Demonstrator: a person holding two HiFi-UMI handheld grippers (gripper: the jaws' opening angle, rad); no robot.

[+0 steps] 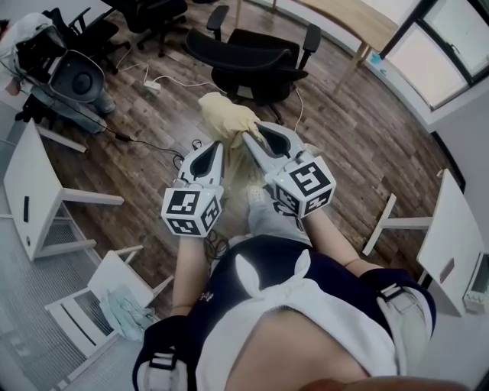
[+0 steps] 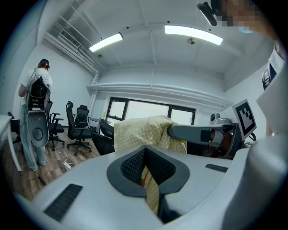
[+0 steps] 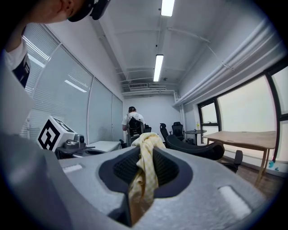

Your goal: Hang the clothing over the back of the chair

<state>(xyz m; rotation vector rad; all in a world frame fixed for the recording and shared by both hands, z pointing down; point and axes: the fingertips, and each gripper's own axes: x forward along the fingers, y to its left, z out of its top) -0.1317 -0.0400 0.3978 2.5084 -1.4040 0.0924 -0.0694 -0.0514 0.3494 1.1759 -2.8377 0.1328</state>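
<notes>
A pale yellow checked garment hangs bunched between my two grippers over the wooden floor. My left gripper is shut on one part of it, and the cloth shows pinched between its pads. My right gripper is shut on another part, with fabric squeezed in its jaws and spilling over the tips. The black office chair stands just beyond the garment, its curved back ahead and to the right in the right gripper view. The garment is apart from the chair.
White desks stand at the left and right, and a wooden table by the windows. More black chairs and floor cables lie at the far left. A person stands in the distance. A white chair frame is near my left.
</notes>
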